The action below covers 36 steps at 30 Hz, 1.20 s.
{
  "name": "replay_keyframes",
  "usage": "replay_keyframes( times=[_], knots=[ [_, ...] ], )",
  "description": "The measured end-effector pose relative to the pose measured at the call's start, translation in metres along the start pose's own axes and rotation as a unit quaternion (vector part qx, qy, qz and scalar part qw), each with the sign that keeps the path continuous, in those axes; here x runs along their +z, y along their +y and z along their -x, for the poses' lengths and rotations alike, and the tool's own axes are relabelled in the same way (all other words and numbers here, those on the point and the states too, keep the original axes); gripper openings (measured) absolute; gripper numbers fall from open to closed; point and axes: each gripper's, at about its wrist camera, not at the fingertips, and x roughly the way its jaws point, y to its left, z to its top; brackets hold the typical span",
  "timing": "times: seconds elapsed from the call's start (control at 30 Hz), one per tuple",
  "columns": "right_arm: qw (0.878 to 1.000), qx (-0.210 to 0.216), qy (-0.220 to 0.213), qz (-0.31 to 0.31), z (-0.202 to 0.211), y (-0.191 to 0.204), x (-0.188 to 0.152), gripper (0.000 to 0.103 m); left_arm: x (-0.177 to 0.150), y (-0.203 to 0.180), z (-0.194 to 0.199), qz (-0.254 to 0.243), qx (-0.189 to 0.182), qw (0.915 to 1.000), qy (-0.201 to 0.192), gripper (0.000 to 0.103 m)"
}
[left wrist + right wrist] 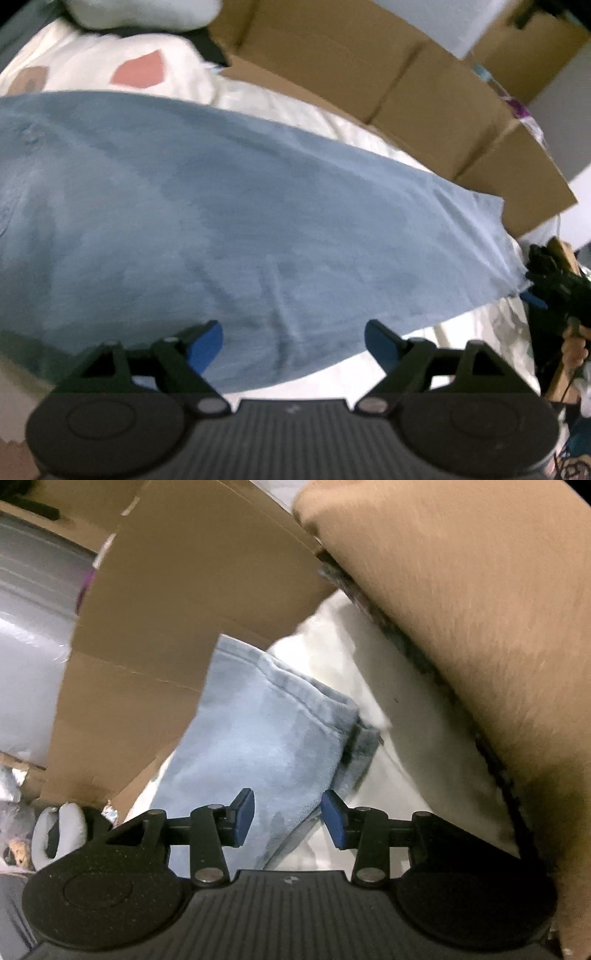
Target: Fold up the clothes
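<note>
Light blue jeans (229,221) lie spread flat across a white bed sheet (280,99) in the left wrist view. My left gripper (293,345) is open, its blue pads just above the near edge of the denim, holding nothing. In the right wrist view a jeans leg end with a stitched hem (273,731) lies on the white sheet (399,760). My right gripper (288,819) is open with the leg's near edge lying between its blue pads. The right gripper also shows at the far right of the left wrist view (554,288), at the hem.
A large brown cardboard box (406,96) stands along the far side of the bed, also in the right wrist view (177,620). A white pillow with pink patches (110,70) lies at the back left. A tan cushion-like surface (480,609) looms on the right.
</note>
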Motion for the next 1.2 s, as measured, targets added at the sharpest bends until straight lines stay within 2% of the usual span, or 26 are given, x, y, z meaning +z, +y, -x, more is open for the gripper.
replay_keyframes(
  times=[0.17, 0.3, 0.47, 0.57, 0.63, 0.73, 0.8, 0.83, 0.93, 1.0, 1.1, 1.2],
  knots=[
    [1.000, 0.006, 0.004, 0.023, 0.009, 0.003, -0.002, 0.047, -0.002, -0.032, -0.007, -0.063, -0.007, 0.9980, 0.002, 0.086],
    [1.000, 0.008, 0.005, 0.023, 0.010, 0.006, -0.006, 0.047, -0.006, -0.060, -0.017, -0.125, -0.016, 0.9921, -0.004, 0.086],
    [0.999, 0.007, 0.013, 0.036, 0.003, 0.011, -0.011, 0.048, -0.017, -0.088, -0.037, -0.191, -0.003, 0.9816, 0.006, 0.085],
    [0.998, 0.007, 0.021, 0.052, -0.003, 0.016, -0.014, 0.048, -0.025, -0.100, -0.047, -0.243, 0.022, 0.9697, 0.005, 0.082],
    [0.997, 0.006, 0.028, 0.067, -0.009, 0.021, -0.016, 0.048, -0.029, -0.103, -0.052, -0.261, 0.035, 0.9646, 0.003, 0.080],
    [0.995, 0.008, 0.035, 0.090, -0.009, 0.027, -0.019, 0.048, -0.030, -0.102, -0.056, -0.276, 0.043, 0.9602, -0.007, 0.070],
    [0.994, 0.010, 0.038, 0.101, -0.010, 0.031, -0.021, 0.048, -0.030, -0.101, -0.058, -0.283, 0.047, 0.9577, -0.015, 0.058],
    [0.993, 0.010, 0.039, 0.107, -0.010, 0.032, -0.022, 0.048, -0.029, -0.099, -0.057, -0.283, 0.046, 0.9577, -0.019, 0.058],
    [0.991, 0.012, 0.046, 0.125, -0.012, 0.038, -0.026, 0.048, -0.026, -0.098, -0.051, -0.278, 0.031, 0.9595, -0.036, 0.044],
    [0.989, 0.014, 0.051, 0.138, -0.012, 0.041, -0.030, 0.048, -0.022, -0.097, -0.047, -0.271, 0.021, 0.9612, -0.046, 0.021],
    [0.985, 0.013, 0.052, 0.164, -0.011, 0.047, -0.035, 0.048, -0.016, -0.097, -0.041, -0.261, 0.008, 0.9634, -0.059, 0.011],
    [0.980, 0.013, 0.051, 0.193, -0.011, 0.055, -0.040, 0.048, -0.011, -0.098, -0.038, -0.257, 0.003, 0.9638, -0.070, 0.007]
  ],
)
